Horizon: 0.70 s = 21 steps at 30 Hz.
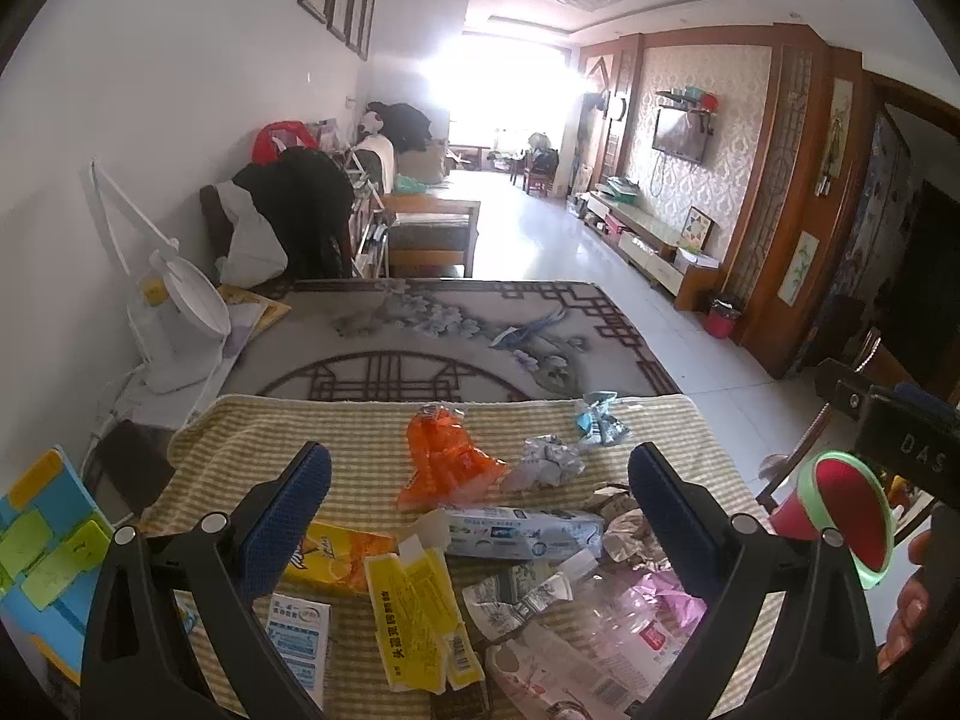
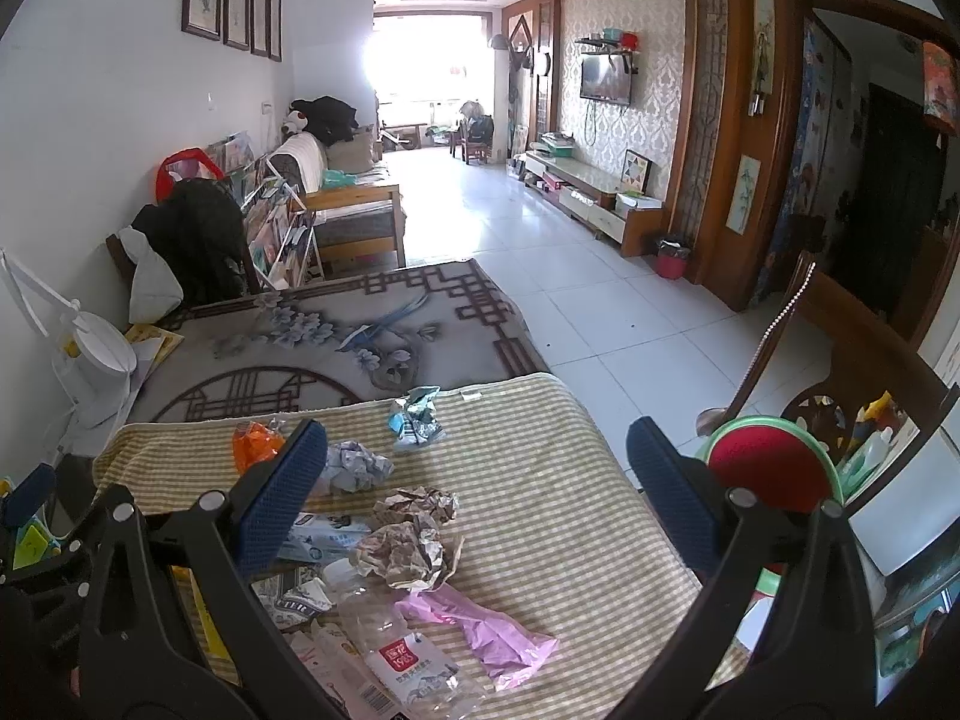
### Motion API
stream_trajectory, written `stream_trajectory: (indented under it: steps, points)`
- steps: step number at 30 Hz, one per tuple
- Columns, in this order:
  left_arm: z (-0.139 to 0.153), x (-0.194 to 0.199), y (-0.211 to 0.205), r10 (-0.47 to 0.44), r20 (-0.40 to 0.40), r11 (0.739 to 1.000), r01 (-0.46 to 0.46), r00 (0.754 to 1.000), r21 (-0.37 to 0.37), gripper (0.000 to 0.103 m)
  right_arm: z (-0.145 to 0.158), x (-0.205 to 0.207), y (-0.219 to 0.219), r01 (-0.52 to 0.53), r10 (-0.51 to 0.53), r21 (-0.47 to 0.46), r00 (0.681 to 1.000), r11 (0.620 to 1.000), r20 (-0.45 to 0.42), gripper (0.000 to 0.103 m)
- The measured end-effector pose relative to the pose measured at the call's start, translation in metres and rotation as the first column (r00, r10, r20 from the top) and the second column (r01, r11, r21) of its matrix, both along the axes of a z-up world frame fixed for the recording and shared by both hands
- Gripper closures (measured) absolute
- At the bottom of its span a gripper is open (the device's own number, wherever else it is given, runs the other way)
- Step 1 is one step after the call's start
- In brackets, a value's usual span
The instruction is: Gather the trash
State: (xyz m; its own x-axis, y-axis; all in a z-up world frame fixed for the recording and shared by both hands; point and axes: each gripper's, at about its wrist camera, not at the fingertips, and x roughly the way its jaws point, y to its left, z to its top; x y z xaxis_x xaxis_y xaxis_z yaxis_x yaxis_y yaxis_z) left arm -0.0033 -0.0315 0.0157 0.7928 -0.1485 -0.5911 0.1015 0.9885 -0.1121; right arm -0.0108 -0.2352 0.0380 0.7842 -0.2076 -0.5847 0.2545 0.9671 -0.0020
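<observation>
Trash lies scattered on a yellow striped cloth (image 1: 336, 438) (image 2: 540, 468). Between the blue pads of my open left gripper (image 1: 480, 468) I see an orange wrapper (image 1: 444, 462), a crumpled grey paper (image 1: 546, 462), a toothpaste box (image 1: 522, 531) and yellow packets (image 1: 420, 618). My open right gripper (image 2: 477, 450) hovers over crumpled brown paper (image 2: 408, 546), a pink plastic bag (image 2: 492, 630) and a flattened clear bottle (image 2: 402, 654). A blue-white wrapper (image 2: 417, 414) lies farther off. A red bin with a green rim (image 2: 774, 468) (image 1: 852, 516) stands at the right table edge.
A white desk lamp (image 1: 174, 324) and a blue sticky-note board (image 1: 42, 546) stand at the left. The table's patterned grey cover (image 1: 432, 330) stretches beyond the cloth. A wooden chair (image 2: 840, 336) is at the right, with tiled floor, a sofa and a small red floor bin (image 2: 671, 258) behind.
</observation>
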Motion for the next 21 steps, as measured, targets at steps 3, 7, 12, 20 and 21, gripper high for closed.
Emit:
stream_trajectory:
  steps: [3,7,12,20,21]
  points:
    - [0.001,0.000,0.000,0.003,-0.003,1.000,-0.003,1.000,-0.009,0.008,-0.001,-0.001,0.003,-0.011,0.011,-0.010,1.000,1.000,-0.001,0.004]
    - [0.001,0.001,0.006,0.067,0.007,0.998,-0.067,0.998,0.002,0.008,0.000,-0.001,0.005,-0.015,0.015,-0.017,1.000,1.000,0.002,0.004]
    - [0.004,0.002,0.005,0.101,0.013,0.994,-0.101,0.995,0.047,0.008,0.000,-0.001,0.007,-0.013,0.013,-0.010,1.000,1.000,0.000,0.004]
    - [0.010,-0.003,0.009,0.226,0.068,0.967,-0.232,0.972,0.106,0.008,0.000,0.000,0.007,-0.009,0.009,-0.009,1.000,1.000,-0.004,0.004]
    - [0.010,-0.002,0.009,0.201,0.059,0.974,-0.205,0.978,0.093,0.008,0.000,0.000,0.007,-0.009,0.009,-0.010,1.000,1.000,-0.005,0.004]
